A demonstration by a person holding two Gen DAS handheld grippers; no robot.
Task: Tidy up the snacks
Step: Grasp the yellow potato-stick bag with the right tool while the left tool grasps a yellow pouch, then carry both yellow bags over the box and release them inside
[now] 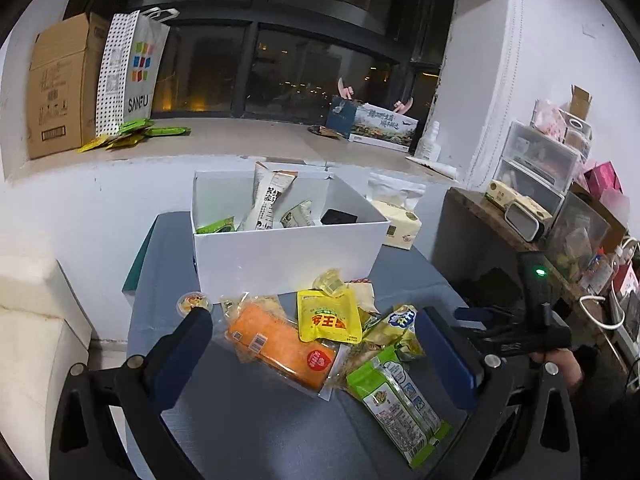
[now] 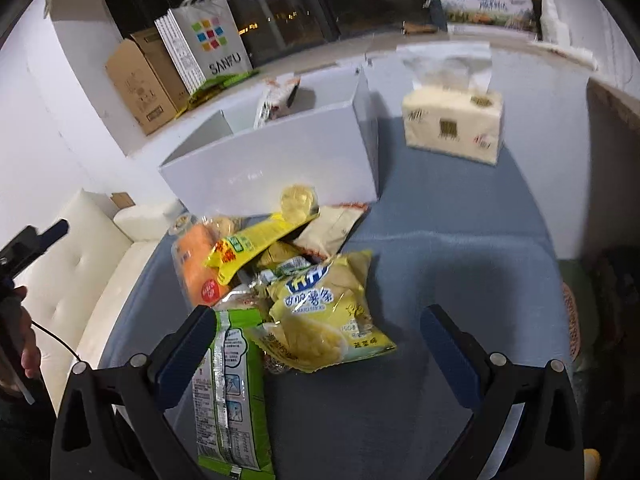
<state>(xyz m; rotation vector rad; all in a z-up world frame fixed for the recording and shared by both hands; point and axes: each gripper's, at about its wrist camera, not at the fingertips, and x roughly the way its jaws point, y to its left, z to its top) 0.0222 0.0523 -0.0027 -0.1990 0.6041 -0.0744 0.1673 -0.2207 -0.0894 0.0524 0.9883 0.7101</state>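
Left wrist view: left gripper (image 1: 314, 330) is hanging spread wide over the snack pile (image 1: 320, 332), near the white box (image 1: 288, 252).

Right wrist view: right gripper (image 2: 316, 330) is gaping empty above a yellow bag (image 2: 320, 312); green pack (image 2: 228, 392) is lying beside its left finger.

Both grippers: black frames w/ silver screws, blue-padded fingers (image 1: 448, 354)
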